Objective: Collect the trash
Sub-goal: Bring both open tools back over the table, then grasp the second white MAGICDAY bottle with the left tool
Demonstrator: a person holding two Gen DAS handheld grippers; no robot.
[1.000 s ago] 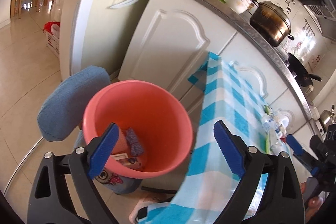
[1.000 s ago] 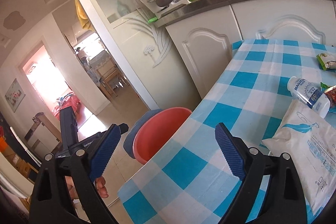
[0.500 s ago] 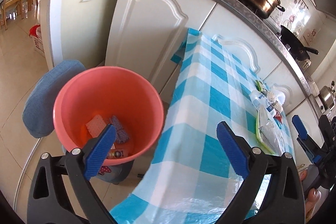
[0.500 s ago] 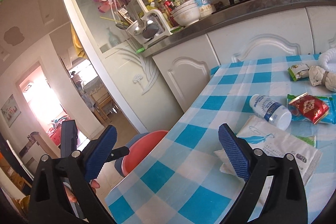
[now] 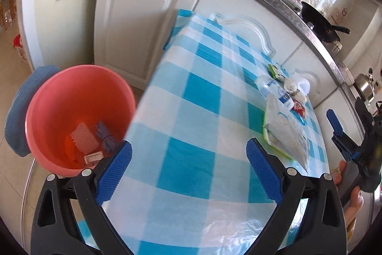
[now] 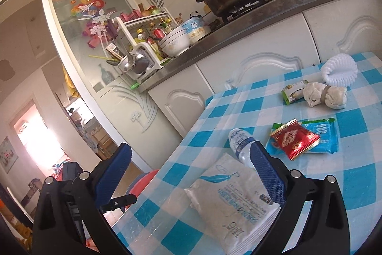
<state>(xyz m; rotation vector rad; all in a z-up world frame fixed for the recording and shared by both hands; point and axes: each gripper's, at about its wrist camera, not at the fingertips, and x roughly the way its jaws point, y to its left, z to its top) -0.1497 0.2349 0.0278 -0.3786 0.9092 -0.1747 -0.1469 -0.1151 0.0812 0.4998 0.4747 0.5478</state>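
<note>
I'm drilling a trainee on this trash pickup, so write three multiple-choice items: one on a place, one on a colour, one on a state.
1. The red snack wrapper lies:
A. partly on a blue packet
B. in the bucket
C. on the counter

2. The bucket is:
A. green
B. pink
C. black

3. The right gripper is:
A. shut on the bottle
B. shut on the tissue pack
C. open, holding nothing

Answers: 1 A, the wrapper overlaps the packet on the table. 2 B, its wall is salmon pink. 3 C, its jaws stand wide apart above the tissue pack.
</note>
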